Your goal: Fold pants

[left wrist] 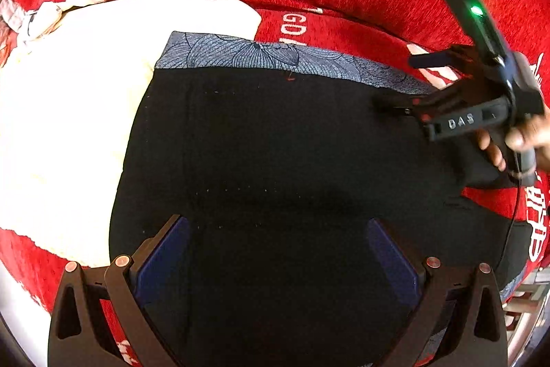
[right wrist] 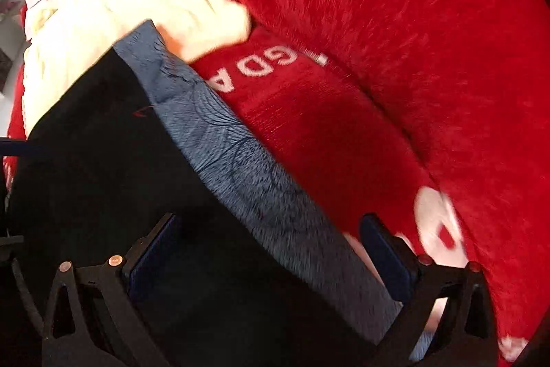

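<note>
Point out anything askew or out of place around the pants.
The cream blanket is bunched in a heap against the black pants' left edge, and the blue floral cloth under them lies rumpled. The pants themselves lie flat. Both grippers, left and right, are open.

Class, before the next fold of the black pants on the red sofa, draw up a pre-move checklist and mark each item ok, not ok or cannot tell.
1. Black fabric pants lie flat: ok.
2. Left gripper open above the pants: ok.
3. Right gripper open, straddling the edge of the blue-grey floral cloth: ok.
4. Either gripper holding fabric: not ok, neither grips.
5. Cream fluffy blanket clear of the pants: not ok, it borders their edge.
6. Pants' lower end visible: cannot tell.
</note>
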